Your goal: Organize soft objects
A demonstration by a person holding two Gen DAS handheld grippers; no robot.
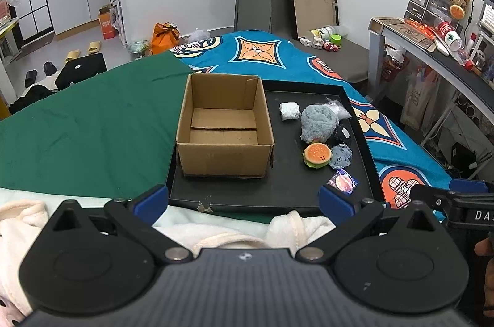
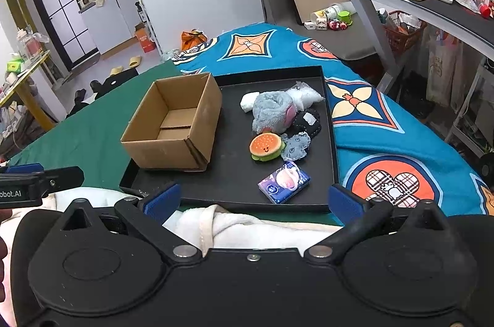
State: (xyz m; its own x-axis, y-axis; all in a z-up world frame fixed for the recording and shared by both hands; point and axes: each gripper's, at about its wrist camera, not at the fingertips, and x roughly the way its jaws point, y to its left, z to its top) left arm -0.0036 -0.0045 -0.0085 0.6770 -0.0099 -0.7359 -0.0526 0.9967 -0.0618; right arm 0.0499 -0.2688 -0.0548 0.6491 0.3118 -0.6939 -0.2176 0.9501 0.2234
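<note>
An open, empty cardboard box (image 1: 223, 126) (image 2: 176, 126) stands on the left of a black tray (image 1: 278, 191) (image 2: 234, 172). To its right lie a grey-blue plush (image 1: 318, 123) (image 2: 273, 111), a burger plush (image 1: 317, 155) (image 2: 266, 146), a small grey pouch (image 1: 340, 155) (image 2: 295, 146), a white wad (image 1: 289, 111) (image 2: 248, 101), a black piece (image 2: 308, 123) and a tissue pack (image 1: 343, 182) (image 2: 284, 182). My left gripper (image 1: 244, 202) and right gripper (image 2: 254, 199) are open and empty, held short of the tray's near edge.
The tray rests on a bed with a green sheet (image 1: 86, 123) and a blue patterned blanket (image 1: 271, 55) (image 2: 386, 126). A cream fleece (image 1: 222, 234) (image 2: 247, 225) lies just below the grippers. A desk (image 1: 432, 55) stands at the right.
</note>
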